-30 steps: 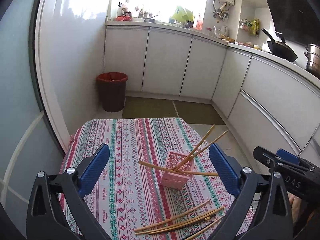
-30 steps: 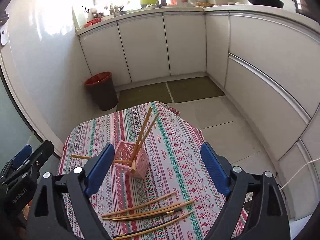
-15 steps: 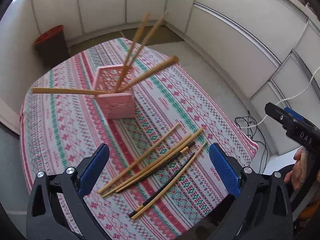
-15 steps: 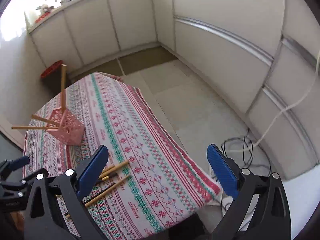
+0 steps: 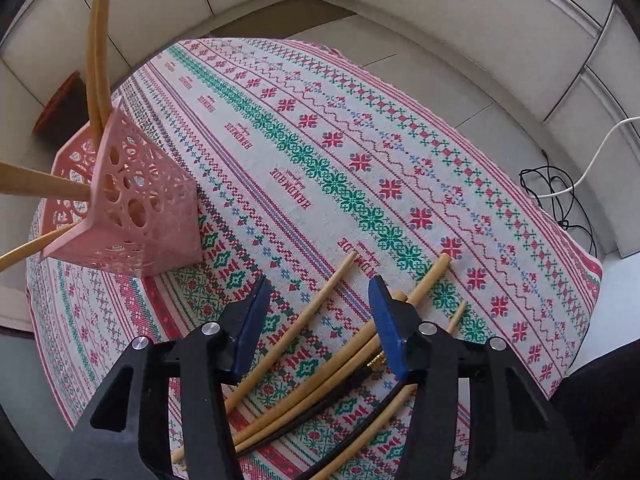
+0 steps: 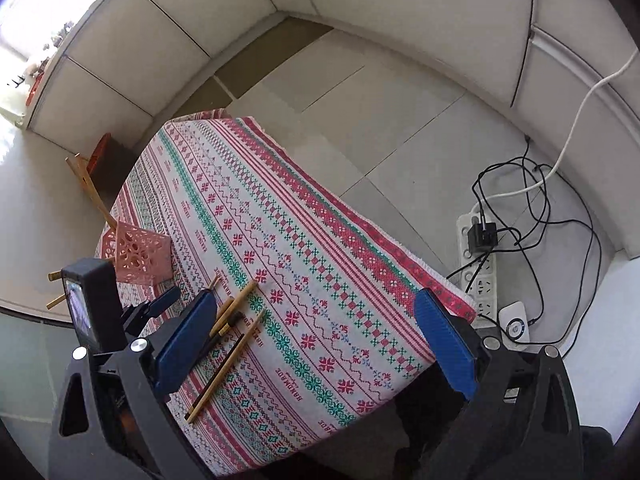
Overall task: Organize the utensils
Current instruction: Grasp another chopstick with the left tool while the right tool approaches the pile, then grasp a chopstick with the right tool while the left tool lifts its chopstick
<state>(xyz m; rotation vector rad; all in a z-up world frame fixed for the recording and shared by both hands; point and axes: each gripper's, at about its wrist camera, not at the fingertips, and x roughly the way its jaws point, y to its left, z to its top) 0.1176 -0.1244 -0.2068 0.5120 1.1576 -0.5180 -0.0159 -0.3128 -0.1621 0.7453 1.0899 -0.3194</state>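
Note:
A pink perforated holder stands on the patterned tablecloth with bamboo chopsticks sticking out of it. Several loose chopsticks, bamboo and dark, lie near the front edge. My left gripper hovers low over them, its jaws closing. One bamboo chopstick lies between the blue pads, which do not touch it. The other loose chopsticks run under the right finger. My right gripper stands wide open over bare cloth, just right of the loose chopsticks. The holder is far left in that view.
The table's right edge drops to a tiled floor. A power strip with tangled cables lies there. A red bin stands beyond the table's far corner. White cabinet fronts ring the room.
Both grippers tipped downward and sank toward the table. The left one came close over the loose chopsticks and its jaws narrowed. The right one swung toward the table's right side and stayed wide.

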